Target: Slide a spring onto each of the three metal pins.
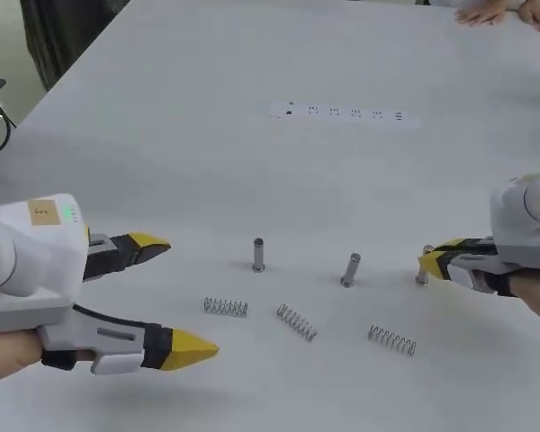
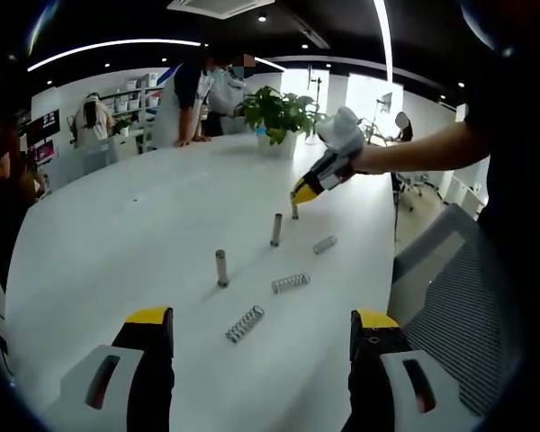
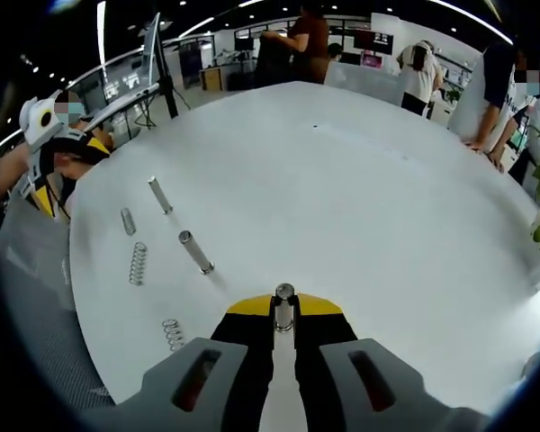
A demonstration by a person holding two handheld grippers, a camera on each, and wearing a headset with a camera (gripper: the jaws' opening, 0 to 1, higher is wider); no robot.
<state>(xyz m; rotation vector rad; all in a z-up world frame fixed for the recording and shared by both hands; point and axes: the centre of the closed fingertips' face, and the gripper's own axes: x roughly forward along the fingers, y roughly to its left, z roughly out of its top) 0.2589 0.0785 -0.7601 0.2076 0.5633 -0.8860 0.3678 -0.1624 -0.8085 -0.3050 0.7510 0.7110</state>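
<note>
Closest to the head view: left claw [image 1: 184, 295], yellow-tipped, spread wide open, holding nothing, hovering low over white table [image 1: 162, 135]. Just ahead of it, three springs lying flat in a loose row: left spring [image 1: 226, 307], middle spring [image 1: 296, 321], right spring [image 1: 392, 340], each apart from the others and from the pins. Behind that row, three short metal pins standing on the table: left pin [image 1: 258, 255], middle pin [image 1: 351, 269], right pin [image 1: 423, 275] partly hidden. Right claw [image 3: 284, 317] closed on the upper part of the right pin, its rounded head showing between the yellow tips in the right gripper view. No spring on any pin yet.

Likely handling: springs light, thin-wired, easily squashed, prone to rolling; best pinched gently across the coils near one end, leaving the other end open for the pin. Pins stiff and smooth, possibly tippy unless steadied.

Farther back, white power strip [image 1: 342, 112]. Tan label [image 1: 42, 211] on the left gripper's body, writing too small to read; green light [image 1: 69, 214] beside it.
</note>
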